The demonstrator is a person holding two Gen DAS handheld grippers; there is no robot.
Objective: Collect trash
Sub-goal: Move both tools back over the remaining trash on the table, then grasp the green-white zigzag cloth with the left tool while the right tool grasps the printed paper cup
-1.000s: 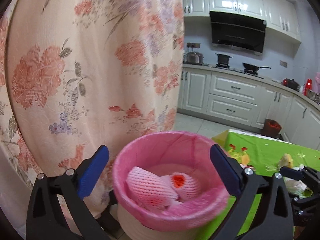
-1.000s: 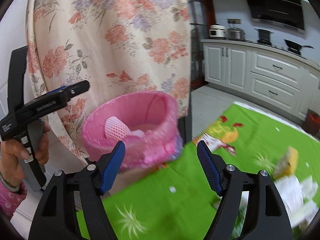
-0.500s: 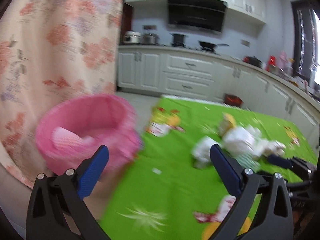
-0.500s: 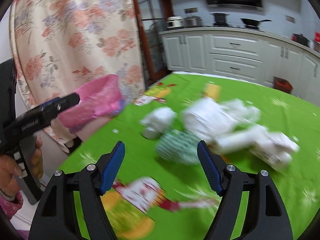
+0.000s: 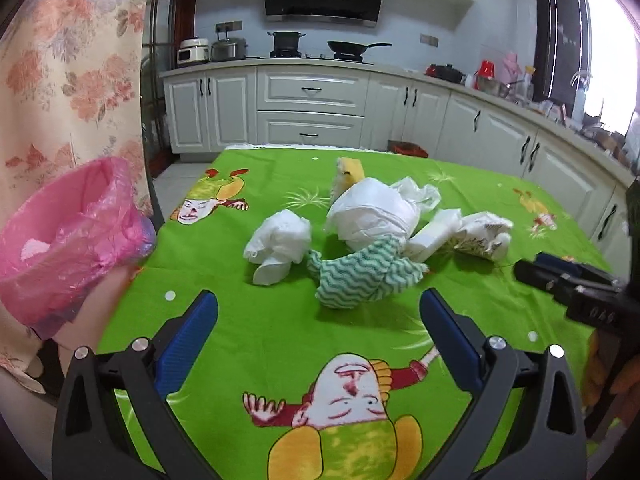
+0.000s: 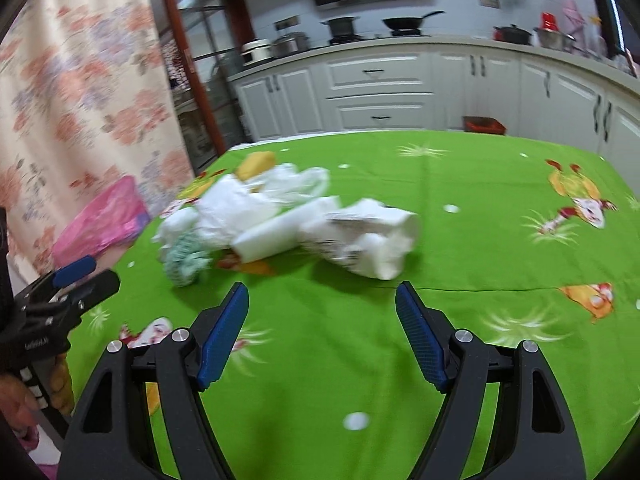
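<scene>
A desk under a bright green cloth printed with cartoon figures [image 5: 248, 320] carries a heap of rubbish near its middle. In the left wrist view the left gripper [image 5: 318, 314] hangs over the near part of the cloth with its blue-padded fingers [image 5: 188, 336] spread wide and nothing between them. Just beyond it lies a crumpled green-and-white zigzag cloth [image 5: 360, 276], touching a large scrunched white plastic bag [image 5: 372, 212]. A smaller wad of white tissue [image 5: 280, 244] sits to the left of these, a flat white foam piece [image 5: 436, 234] and a crushed printed white paper cup [image 5: 484, 236] to the right, and a yellow sponge-like scrap [image 5: 350, 168] at the far side. At the desk's left edge stands a round bin lined with a pink plastic bag [image 5: 68, 240], against a flowered curtain [image 5: 68, 60].

The right gripper [image 6: 322, 316] is likewise spread wide and empty, pointing at the crushed cup [image 6: 372, 240], which is blurred in its view. White kitchen cabinets [image 5: 312, 108] line the far wall.
</scene>
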